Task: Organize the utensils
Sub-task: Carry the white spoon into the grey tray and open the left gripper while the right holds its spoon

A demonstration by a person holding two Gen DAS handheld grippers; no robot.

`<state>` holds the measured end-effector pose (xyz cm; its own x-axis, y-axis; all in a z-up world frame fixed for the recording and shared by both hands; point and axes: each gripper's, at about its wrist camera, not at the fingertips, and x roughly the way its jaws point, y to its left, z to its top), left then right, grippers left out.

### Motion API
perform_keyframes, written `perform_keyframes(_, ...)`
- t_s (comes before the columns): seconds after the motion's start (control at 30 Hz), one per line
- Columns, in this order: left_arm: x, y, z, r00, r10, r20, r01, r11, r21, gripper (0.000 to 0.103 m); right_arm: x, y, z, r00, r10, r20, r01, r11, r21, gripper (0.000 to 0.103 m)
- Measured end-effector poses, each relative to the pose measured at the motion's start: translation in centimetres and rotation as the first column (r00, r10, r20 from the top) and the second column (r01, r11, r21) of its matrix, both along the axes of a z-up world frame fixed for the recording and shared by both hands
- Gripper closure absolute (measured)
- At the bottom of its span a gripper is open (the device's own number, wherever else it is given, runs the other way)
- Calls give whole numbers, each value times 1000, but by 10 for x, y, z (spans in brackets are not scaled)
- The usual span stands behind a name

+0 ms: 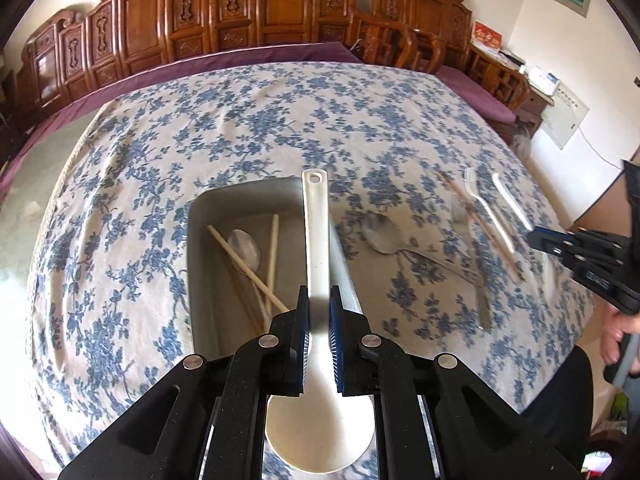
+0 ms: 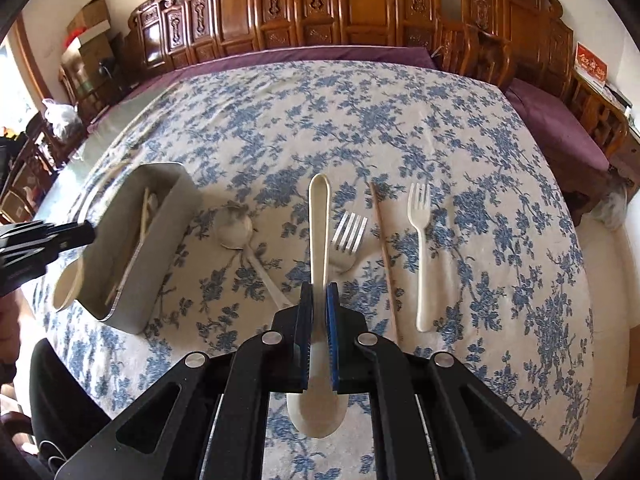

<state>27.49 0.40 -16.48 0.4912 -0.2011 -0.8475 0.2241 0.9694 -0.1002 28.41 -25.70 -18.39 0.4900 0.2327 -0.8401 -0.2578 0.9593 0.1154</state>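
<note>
My left gripper [image 1: 319,292] is shut on the handle of a large white ladle [image 1: 315,232], whose bowl hangs under the fingers. It hovers at the right rim of a grey utensil box [image 1: 191,264] that holds two chopsticks [image 1: 273,248] and a pale spoon [image 1: 245,246]. My right gripper [image 2: 319,288] is shut on a white plastic spoon [image 2: 319,224], lifted above the flowered tablecloth. On the cloth lie a metal spoon [image 2: 234,228], a metal fork [image 2: 350,232], a single chopstick [image 2: 384,256] and a white plastic fork [image 2: 422,256]. In the right wrist view the grey box [image 2: 160,264] stands at the left.
The round table [image 2: 400,120] wears a blue-flowered cloth. Carved wooden chairs [image 2: 360,4] and a purple cushioned bench [image 2: 560,136] ring its far side. A hand [image 1: 616,328] grips the right tool at the table's right edge.
</note>
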Motion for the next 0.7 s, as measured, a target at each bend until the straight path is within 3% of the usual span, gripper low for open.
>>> perform_keyframes(0.33,37,19,-32,997,63,-51,-61,997,37,95,-7,28,9,997,76,11,-76,996,39,95)
perform_keyframes(0.7,47,16,-58,992,78,-103,-72,995,62,94,-11,33,7,996,92,0,-92,994,57,94)
